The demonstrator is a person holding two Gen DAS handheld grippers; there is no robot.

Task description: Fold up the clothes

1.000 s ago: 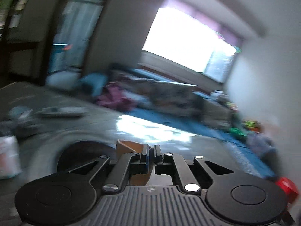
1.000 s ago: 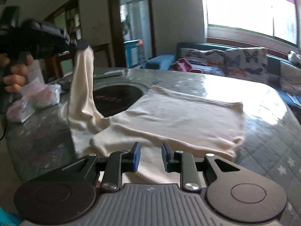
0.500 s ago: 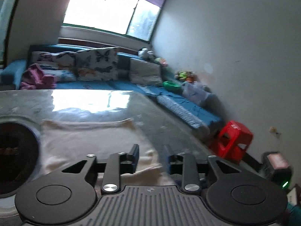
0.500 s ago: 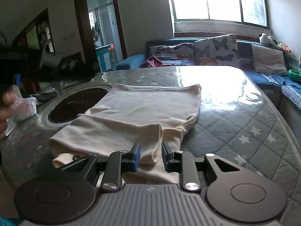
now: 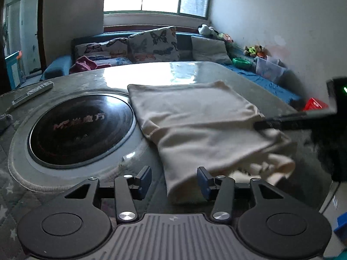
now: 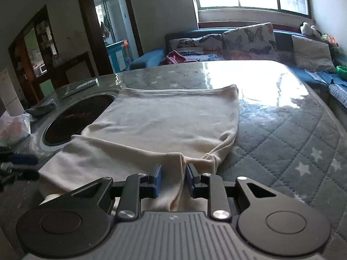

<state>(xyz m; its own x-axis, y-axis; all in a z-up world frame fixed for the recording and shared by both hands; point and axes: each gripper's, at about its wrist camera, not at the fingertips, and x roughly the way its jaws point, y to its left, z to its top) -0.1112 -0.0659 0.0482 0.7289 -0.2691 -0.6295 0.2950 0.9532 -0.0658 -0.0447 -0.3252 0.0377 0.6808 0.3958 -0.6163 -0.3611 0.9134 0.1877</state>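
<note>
Table point(image 6: 303, 143) with quilted, star-printed grey cover under a glossy clear sheet. A round dark hob point(image 5: 80, 127) is set into it. On it lie a cream garment point(image 6: 160, 127), partly folded, and a remote point(image 5: 32, 93).

Quilted table point(image 6: 292, 143) lay bare right of cloth point(image 6: 164, 125), cooktop point(image 5: 80, 130) flush left, remote point(image 5: 32, 93) beyond.

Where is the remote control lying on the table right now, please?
The remote control lies at the table's far left in both wrist views, beyond the round black cooktop, clear of the cream garment.
</note>
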